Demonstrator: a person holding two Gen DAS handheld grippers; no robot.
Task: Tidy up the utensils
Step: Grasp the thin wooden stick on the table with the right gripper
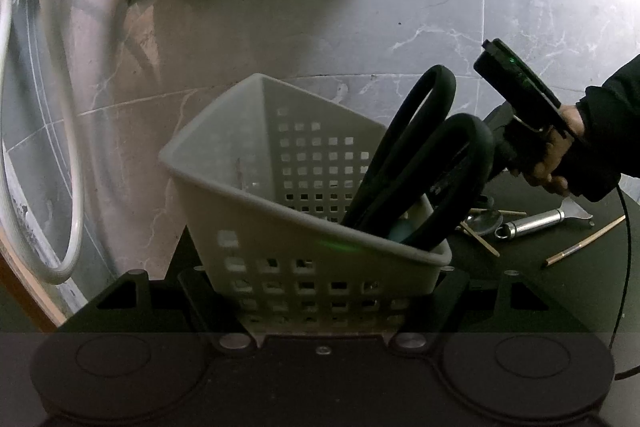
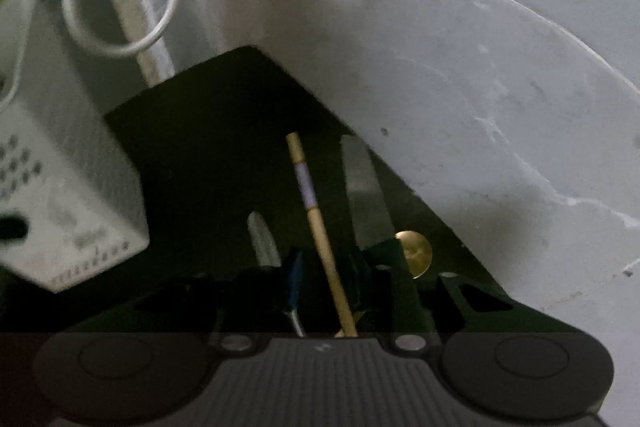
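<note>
Left fingers [image 1: 320, 291] clamping perforated white plastic basket [image 1: 280, 195], right fingers [image 2: 344, 307] pinching slim bamboo chopstick [image 2: 316, 227].

White perforated basket [image 1: 304, 211], tilted, open mouth up, holding black-handled scissors [image 1: 424, 163] with loops sticking out over the rim. On the dark surface [image 2: 208, 131] beside it: a silver metal-handled peeler [image 1: 540, 221], a thin wooden chopstick [image 1: 584, 241] lying flat, another chopstick [image 2: 316, 223] with a pale band, a grey blade [image 2: 366, 191], a small brass spoon bowl [image 2: 416, 253].
</note>
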